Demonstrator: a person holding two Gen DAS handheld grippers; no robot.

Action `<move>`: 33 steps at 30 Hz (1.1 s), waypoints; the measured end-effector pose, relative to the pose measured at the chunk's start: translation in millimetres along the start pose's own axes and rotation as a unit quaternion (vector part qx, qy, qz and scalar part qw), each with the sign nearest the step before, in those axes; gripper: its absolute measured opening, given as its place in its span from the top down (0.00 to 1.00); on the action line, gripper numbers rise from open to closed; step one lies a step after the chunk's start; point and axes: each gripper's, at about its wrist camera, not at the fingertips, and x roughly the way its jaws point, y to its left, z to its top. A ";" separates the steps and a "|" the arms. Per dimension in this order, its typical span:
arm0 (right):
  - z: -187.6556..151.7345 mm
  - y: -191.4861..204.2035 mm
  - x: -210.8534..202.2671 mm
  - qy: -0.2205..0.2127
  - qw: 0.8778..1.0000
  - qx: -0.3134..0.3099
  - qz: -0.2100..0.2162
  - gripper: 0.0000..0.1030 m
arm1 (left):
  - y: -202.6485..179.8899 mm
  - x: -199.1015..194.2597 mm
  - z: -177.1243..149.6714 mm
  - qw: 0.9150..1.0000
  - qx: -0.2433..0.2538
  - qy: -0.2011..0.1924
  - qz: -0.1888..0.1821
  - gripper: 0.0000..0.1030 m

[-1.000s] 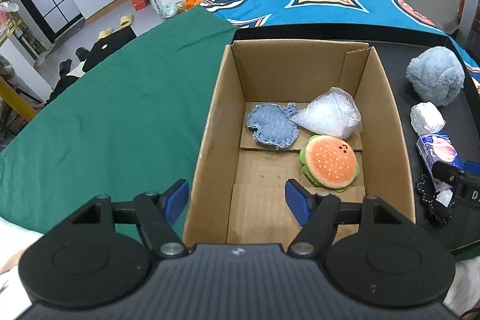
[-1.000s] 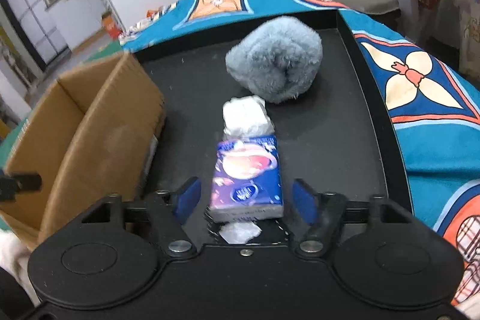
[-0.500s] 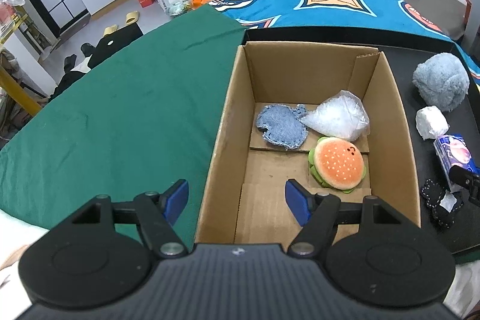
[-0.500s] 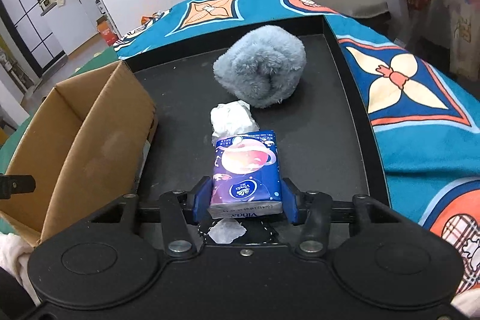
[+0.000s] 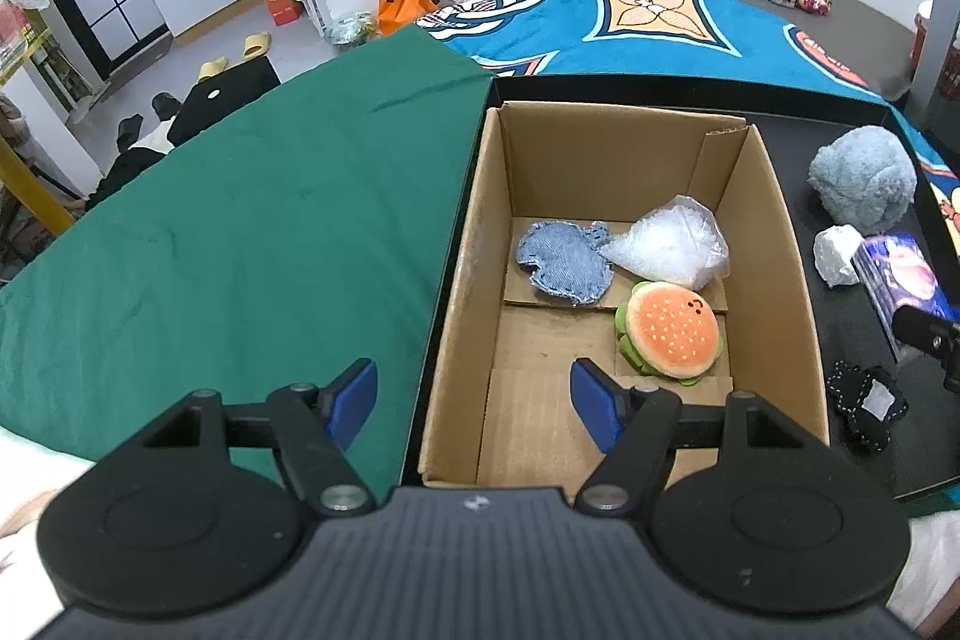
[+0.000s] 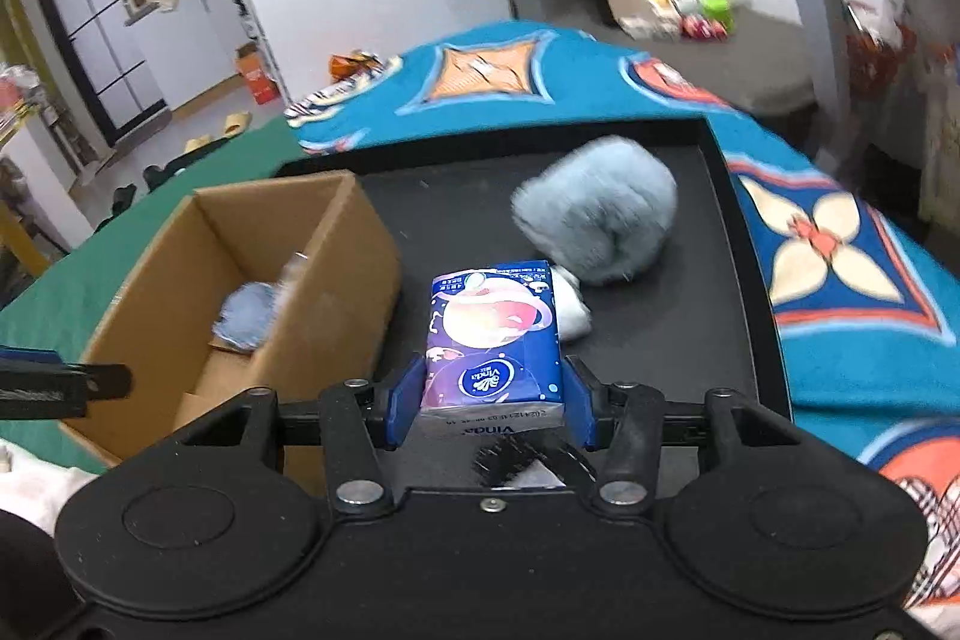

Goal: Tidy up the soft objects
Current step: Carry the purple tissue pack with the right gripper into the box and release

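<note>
My right gripper is shut on a purple tissue pack, lifted clear of the black tray; the pack also shows at the right edge of the left wrist view. A cardboard box holds a denim pouch, a clear plastic bag and a burger plush. My left gripper hangs open over the box's near left wall, nothing between its fingers. On the tray lie a fluffy blue-grey ball, a crumpled white wad and a small black pouch.
The box stands on the tray's left part. A green cloth covers the surface to the left, and a blue patterned cloth lies behind and to the right. Cabinets and floor clutter are far behind.
My right gripper closed on the tissue pack and raised it off the tray, swinging a little towards the box. The left gripper barely moved.
</note>
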 end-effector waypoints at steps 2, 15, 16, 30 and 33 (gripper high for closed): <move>3.5 6.7 -4.4 -0.005 1.000 -0.004 0.006 0.53 | 3.4 -1.0 -1.6 1.000 -0.004 -0.003 -0.005 0.32; 23.6 49.4 -17.1 -0.033 0.998 -0.036 0.029 0.53 | 21.2 3.5 -11.7 0.999 -0.022 -0.014 -0.034 0.42; 22.9 53.5 -17.9 -0.033 0.998 -0.039 0.030 0.53 | 22.5 4.4 -12.4 0.999 -0.025 -0.014 -0.037 0.44; 15.3 100.1 -3.7 -0.014 0.995 -0.082 0.054 0.53 | 40.5 17.3 -19.7 0.995 -0.069 -0.007 -0.070 0.90; 12.7 110.0 1.5 -0.005 0.995 -0.085 0.061 0.53 | 42.2 16.9 -21.0 0.994 -0.074 -0.010 -0.076 0.90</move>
